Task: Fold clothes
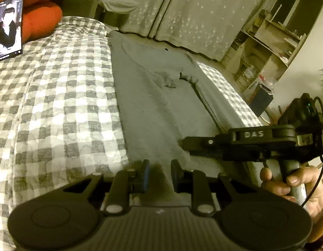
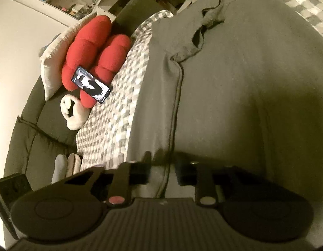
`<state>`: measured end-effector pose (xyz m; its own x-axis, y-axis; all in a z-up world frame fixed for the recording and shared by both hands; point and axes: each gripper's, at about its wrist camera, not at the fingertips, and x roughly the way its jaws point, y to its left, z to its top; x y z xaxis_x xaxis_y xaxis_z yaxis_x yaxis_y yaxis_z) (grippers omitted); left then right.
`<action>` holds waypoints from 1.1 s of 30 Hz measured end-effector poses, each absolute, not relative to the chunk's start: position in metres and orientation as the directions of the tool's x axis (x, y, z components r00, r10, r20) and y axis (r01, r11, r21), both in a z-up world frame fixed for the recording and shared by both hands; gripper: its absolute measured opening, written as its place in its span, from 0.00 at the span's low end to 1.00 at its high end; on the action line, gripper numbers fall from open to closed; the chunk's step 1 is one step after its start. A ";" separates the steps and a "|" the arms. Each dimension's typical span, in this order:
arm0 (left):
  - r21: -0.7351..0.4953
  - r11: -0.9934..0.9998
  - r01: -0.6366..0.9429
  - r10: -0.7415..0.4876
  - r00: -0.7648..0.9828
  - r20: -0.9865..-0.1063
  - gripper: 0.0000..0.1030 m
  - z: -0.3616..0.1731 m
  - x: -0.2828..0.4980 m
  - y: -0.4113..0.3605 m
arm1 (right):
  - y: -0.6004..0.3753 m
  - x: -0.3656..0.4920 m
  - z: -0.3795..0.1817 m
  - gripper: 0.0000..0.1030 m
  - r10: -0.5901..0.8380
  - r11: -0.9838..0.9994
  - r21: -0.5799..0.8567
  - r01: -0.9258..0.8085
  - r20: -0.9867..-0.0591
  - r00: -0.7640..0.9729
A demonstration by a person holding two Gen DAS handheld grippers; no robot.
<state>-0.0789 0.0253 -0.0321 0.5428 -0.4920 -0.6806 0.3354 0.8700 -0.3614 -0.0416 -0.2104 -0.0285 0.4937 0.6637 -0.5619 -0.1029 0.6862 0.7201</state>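
A grey knit garment lies spread flat along a bed covered with a grey-and-white checked quilted bedspread, its long body running from the near edge toward the far curtain, with a folded-in flap and seam along its right side. The left gripper sits at the garment's near hem with its jaws narrowly parted and a dark fold of the cloth pinched up between the pads. The right gripper comes in from the right, held by a hand on its grip, its tips lying on the cloth near the right edge; in the right wrist view that gripper is blurred, a seamed edge of the grey garment runs between its fingers, and whether the pads press on it cannot be told. At the far left of the bed a red plush cushion rests against a dark sofa back, with a black phone with a lit screen leaning on it. A pale pillow stands just beside the cushion.
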 end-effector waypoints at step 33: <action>-0.211 0.850 0.483 -0.467 0.503 -0.727 0.23 -0.026 -0.045 -0.010 | -0.216 -0.056 0.017 0.28 0.451 0.887 0.404 -0.222 -0.663 0.597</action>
<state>-0.0454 -0.0098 -0.0263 0.5035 -0.4671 -0.7269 0.4833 0.8496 -0.2112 -0.0562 -0.2163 0.0165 0.5970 0.4515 -0.6631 -0.2223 0.8873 0.4040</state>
